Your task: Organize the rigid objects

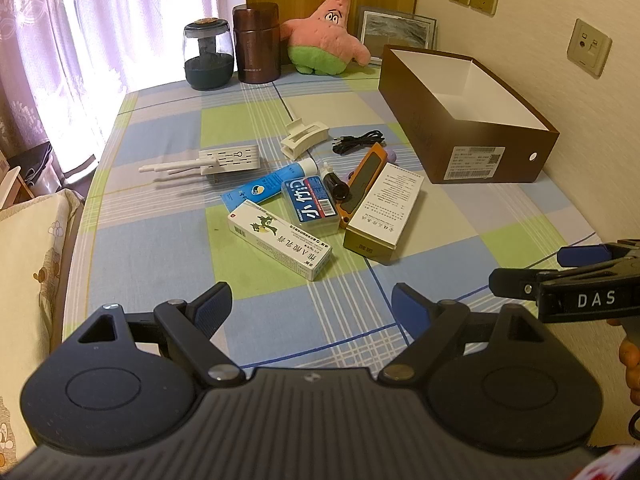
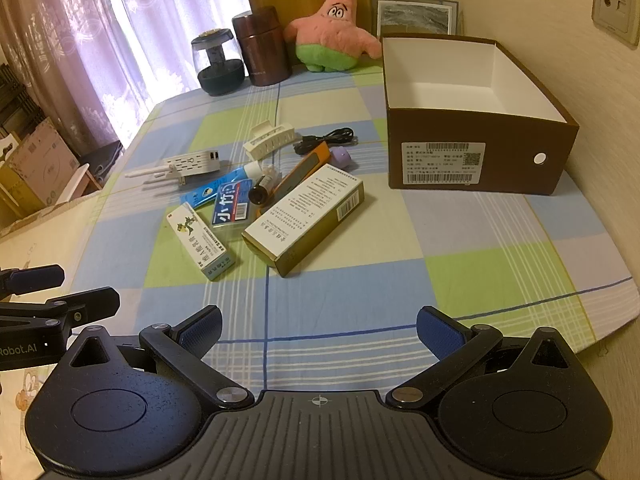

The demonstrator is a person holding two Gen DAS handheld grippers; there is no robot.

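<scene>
The left gripper (image 1: 312, 308) hovers low over the checked tablecloth (image 1: 160, 248), its blue-padded fingers spread wide with nothing between them. Just ahead lies a jumble: a white medicine box (image 1: 280, 244), a clear blue-labelled case (image 1: 310, 206), a blue tube (image 1: 266, 188), an orange device (image 1: 362, 182) and a gold-edged carton (image 1: 384, 212), some touching or overlapping. Farther back sit a white router (image 1: 212, 162), a cream clip (image 1: 304, 140) and a black cable (image 1: 358, 142). The open brown box (image 1: 420, 128) stands to the right, near the wall. The right gripper (image 1: 560, 276) pokes in from the right edge.
</scene>
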